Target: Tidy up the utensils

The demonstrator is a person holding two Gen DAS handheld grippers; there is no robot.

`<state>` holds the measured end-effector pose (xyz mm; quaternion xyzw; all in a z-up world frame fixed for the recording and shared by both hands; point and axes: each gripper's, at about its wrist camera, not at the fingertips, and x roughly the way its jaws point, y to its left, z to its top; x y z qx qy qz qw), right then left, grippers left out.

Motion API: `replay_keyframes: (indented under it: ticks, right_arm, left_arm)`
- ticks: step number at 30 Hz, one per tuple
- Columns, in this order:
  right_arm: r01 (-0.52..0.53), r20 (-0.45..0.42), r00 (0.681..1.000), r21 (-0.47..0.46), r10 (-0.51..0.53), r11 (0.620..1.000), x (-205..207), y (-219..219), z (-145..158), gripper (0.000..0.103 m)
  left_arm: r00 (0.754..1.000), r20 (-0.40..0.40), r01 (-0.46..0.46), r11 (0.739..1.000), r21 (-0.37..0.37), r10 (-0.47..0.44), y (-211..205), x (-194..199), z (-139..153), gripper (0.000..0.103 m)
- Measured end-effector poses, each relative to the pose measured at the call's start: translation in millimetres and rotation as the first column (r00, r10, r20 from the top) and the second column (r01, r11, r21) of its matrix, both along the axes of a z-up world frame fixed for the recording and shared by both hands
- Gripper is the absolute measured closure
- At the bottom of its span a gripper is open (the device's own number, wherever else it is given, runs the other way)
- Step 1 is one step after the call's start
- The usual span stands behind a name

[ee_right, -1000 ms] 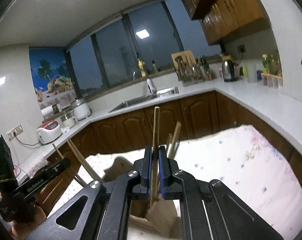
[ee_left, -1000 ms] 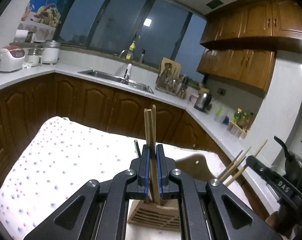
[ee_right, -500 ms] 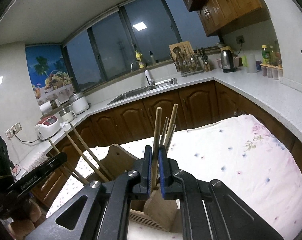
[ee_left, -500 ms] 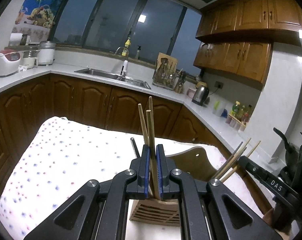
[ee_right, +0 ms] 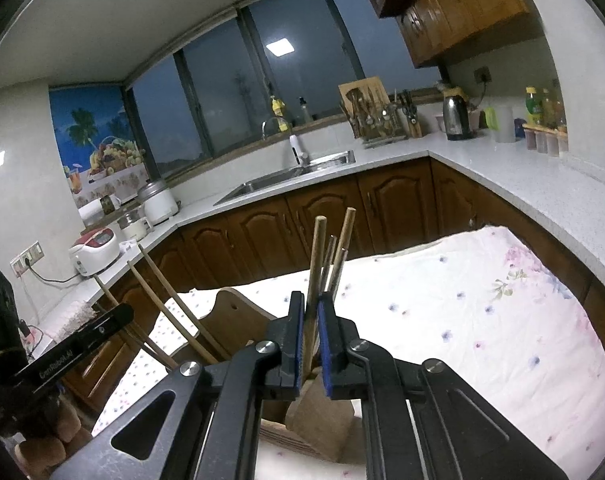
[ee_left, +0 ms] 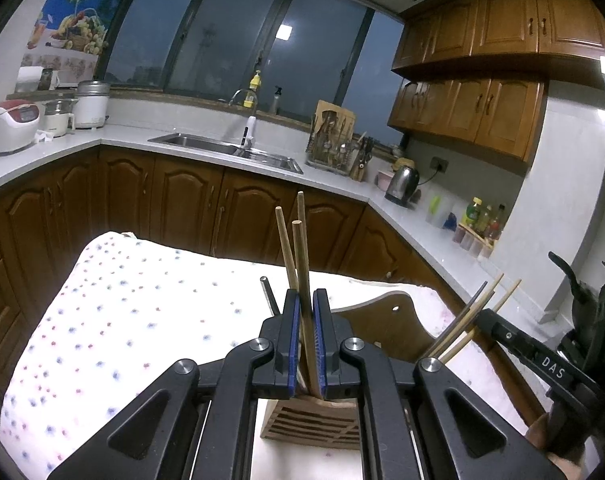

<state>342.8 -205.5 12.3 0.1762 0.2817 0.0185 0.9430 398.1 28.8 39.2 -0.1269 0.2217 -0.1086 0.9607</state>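
Chopsticks of pale wood [ee_left: 302, 264] rise through the middle of the left wrist view, pinched between the blue pads of the left gripper [ee_left: 306, 338], whose jaws are drawn together on them. Their lower ends reach down to the slatted wooden utensil holder [ee_left: 312, 420] at the bottom centre of that frame, which stands on the white tablecloth dotted with small red and blue spots [ee_left: 122, 320]. A dark metal rod [ee_left: 269, 295] pokes up just left of the gripper's fingers. Behind the holder, toward centre right, lies a brown wooden cutting board with a round hole [ee_left: 386, 328].

At the right edge of the same view the right gripper [ee_left: 482, 320] shows side-on, with several thin sticks fanning up from it.

In the right wrist view, the right gripper [ee_right: 311, 344] has a single wooden chopstick [ee_right: 316, 264] running up between its blue pads; its jaws have just been opening, and a narrow gap shows beside the stick, so the pads no longer press it. More sticks [ee_right: 340, 252] stand just behind it. The holder [ee_right: 318, 416] sits below the fingers at bottom centre. At lower left the left gripper [ee_right: 114, 320] appears with its wooden chopsticks [ee_right: 162, 300] slanting upward.
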Motion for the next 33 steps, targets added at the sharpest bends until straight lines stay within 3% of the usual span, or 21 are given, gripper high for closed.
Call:
replay_keyframes:
  ticks: [4,12,15,17,18,19,21,26,33]
  right_arm:
    - [0.008,-0.003,1.0,0.027,-0.008,1.0,-3.3,-4.9,-0.2,0.09]
    - [0.039,0.034,0.999,0.05,-0.041,0.998,-17.7,-12.8,11.4,0.07]
    - [0.052,0.044,0.998,0.062,-0.055,0.997,-22.6,-16.3,15.4,0.053]
    - [0.055,0.042,0.997,0.07,-0.058,0.996,-25.2,-17.5,16.3,0.045]
    - [0.051,0.041,0.998,0.077,-0.054,0.996,-26.1,-17.8,16.6,0.042]
    - [0.048,0.039,0.998,0.079,-0.051,0.996,-28.0,-17.0,16.7,0.039]
    - [0.038,0.038,0.998,0.069,-0.041,0.997,-31.4,-13.8,17.8,0.038]
    - [0.02,0.054,0.998,0.064,-0.024,0.998,-40.3,-9.7,22.5,0.02]
    - [0.009,0.057,0.998,0.06,-0.012,0.998,-57.6,-4.4,27.5,0.015]
  left_arm:
    - [1.0,-0.013,0.001,1.0,-0.004,-0.002,0.1,-2.0,3.9,0.089]
    - [1.0,0.006,-0.001,1.0,-0.017,0.001,-0.4,-20.6,14.7,0.074]
    - [1.0,0.012,0.0,1.0,-0.024,0.0,1.5,-29.5,17.0,0.067]
    - [1.0,0.018,-0.003,1.0,-0.028,0.004,3.5,-37.5,18.9,0.056]
    - [1.0,0.023,-0.017,1.0,-0.024,0.017,4.7,-43.1,20.2,0.042]
    - [0.999,0.032,-0.022,0.999,-0.025,0.023,5.8,-46.6,20.5,0.037]
    - [0.999,0.037,-0.019,0.999,-0.03,0.02,8.9,-55.1,20.8,0.036]
    - [0.999,0.022,-0.029,0.999,-0.034,0.03,13.8,-73.4,20.2,0.029]
    - [0.999,0.006,-0.053,0.998,-0.036,0.053,20.5,-101.4,23.0,0.021]
